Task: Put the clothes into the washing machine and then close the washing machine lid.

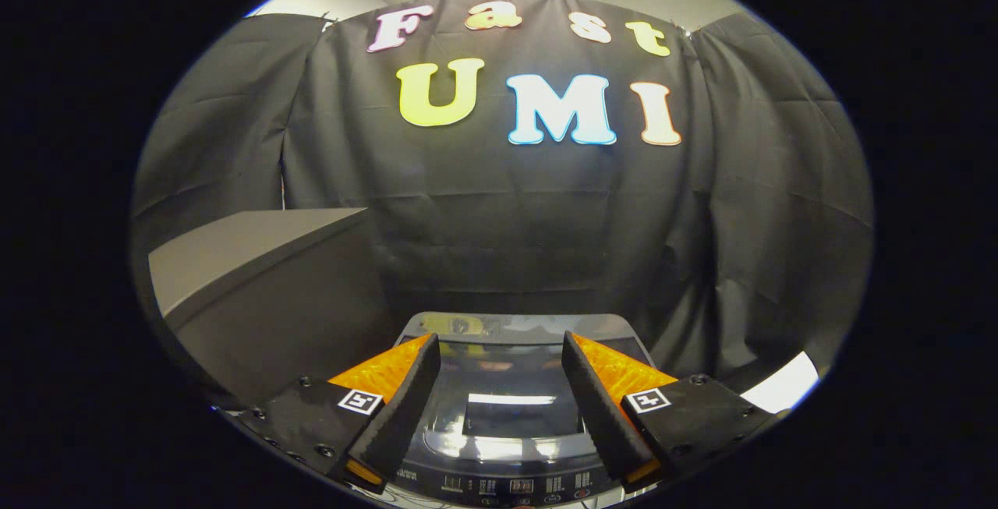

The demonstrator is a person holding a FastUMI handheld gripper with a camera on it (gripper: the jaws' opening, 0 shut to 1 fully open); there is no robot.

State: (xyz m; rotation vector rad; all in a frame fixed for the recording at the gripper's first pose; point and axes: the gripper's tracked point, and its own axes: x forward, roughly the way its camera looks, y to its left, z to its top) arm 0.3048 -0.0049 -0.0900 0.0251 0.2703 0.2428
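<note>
- The claw [501, 353] is spread wide, its 2 fingers well apart with nothing between them; it has hold of nothing.
- Between and just beyond the fingers sits the washing machine [514, 408], a top-loader seen from the front and slightly above.
- Its lid [507, 396] looks like a dark, glossy pane lying flat over the opening, with a bright strip of light reflected in it; I judge it shut, though the fingers cover its 2 sides.
- The control panel [518, 486] runs along the near edge, just under the fingertips; its markings are too small to make out.
- No clothes can be made out. Whether any are inside the drum cannot be told through the reflective lid.
- A grey, box-like surface [249, 248] stands to the left of the machine, well apart from the fingers, its top bare where visible.
- A white patch [783, 384] sits low on the right beyond the right finger; what it is cannot be told.
- The claw is held level and centred on the machine, likely so the open fingers frame the lid and leave room either to reach it or to back away.
- If the lid is indeed down, the closing step looks done; whether the clothes went in first cannot be judged.
</note>
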